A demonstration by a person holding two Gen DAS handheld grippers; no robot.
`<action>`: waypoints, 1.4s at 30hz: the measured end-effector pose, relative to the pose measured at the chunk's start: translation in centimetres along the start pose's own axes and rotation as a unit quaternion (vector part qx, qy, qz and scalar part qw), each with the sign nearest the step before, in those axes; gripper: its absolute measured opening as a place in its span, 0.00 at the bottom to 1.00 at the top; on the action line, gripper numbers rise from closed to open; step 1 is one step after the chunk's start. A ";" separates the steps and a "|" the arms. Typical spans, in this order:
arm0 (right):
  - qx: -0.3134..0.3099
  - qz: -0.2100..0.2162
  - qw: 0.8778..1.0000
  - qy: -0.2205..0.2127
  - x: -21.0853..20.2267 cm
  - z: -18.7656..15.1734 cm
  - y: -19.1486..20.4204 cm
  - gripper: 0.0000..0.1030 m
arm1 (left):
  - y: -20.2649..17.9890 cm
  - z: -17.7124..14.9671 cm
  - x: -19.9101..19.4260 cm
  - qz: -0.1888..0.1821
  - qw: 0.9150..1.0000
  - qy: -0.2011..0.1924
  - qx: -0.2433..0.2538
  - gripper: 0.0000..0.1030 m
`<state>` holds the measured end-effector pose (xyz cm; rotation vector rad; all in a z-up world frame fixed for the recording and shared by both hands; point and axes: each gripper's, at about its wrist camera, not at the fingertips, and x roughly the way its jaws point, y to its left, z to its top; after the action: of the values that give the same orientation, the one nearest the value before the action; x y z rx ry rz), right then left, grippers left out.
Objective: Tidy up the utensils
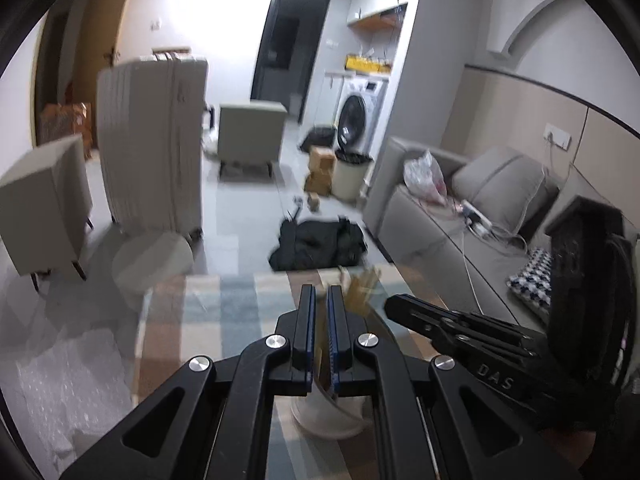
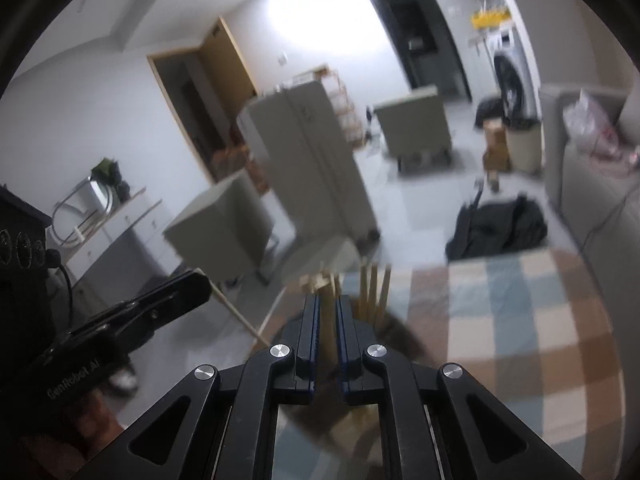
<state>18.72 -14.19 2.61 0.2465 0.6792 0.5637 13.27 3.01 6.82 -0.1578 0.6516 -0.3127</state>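
So my right gripper (image 2: 327,320) is clamped on a pale wooden stick (image 2: 329,322), probably a chopstick, pinched between the blue-edged pads about halfway up its length. The top end pokes out past my fingertips. My left gripper (image 1: 321,316) looks clenched too, with something thin and pale wood-coloured in the narrow gap between its pads; it's too blurry for me to tell whether that is actually gripped or just showing through from behind.

The rest of the bundle of light wooden chopsticks (image 2: 374,292) stands just right of my right fingertips, sitting in a whitish round holder cup (image 1: 328,416) right below my left gripper, on the blue-and-tan checked tablecloth (image 2: 520,320).

Handling-wise, I'd guess these are super light and stiff, smooth enough to swivel or slide if pinched off-centre. Mid-shaft seems the best spot, keeps it from tipping. The cup looks light too, so bumping it could knock the whole lot over
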 end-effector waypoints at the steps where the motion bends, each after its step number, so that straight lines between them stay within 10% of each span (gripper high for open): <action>1: 0.006 0.000 1.000 0.010 0.0 -0.2 -0.1 0.08 | 0.0 -0.1 0.2 -0.008 1.000 0.015 -0.004 0.02; 8: 0.038 -0.023 0.999 0.006 -4.1 -1.7 -1.2 0.28 | 0.7 -0.5 -0.6 0.016 0.996 0.070 -0.051 0.06; 16: 0.050 -0.035 0.998 -0.023 -9.6 -2.2 -0.3 0.57 | -1.3 -0.7 -5.3 0.045 0.997 0.037 -0.048 0.56; 24: 0.009 -0.036 0.997 -0.067 -14.7 -2.2 3.3 0.84 | -3.3 -1.2 -8.6 0.090 0.995 0.010 -0.029 0.76; 42: -0.039 -0.066 0.990 -0.119 -21.5 -6.0 6.6 1.00 | -4.9 -3.4 -13.5 0.132 0.990 -0.049 -0.021 0.87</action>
<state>-1.57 -20.69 11.90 0.1909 0.4373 0.4249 -0.12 2.75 13.02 -0.1240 0.5732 -0.0363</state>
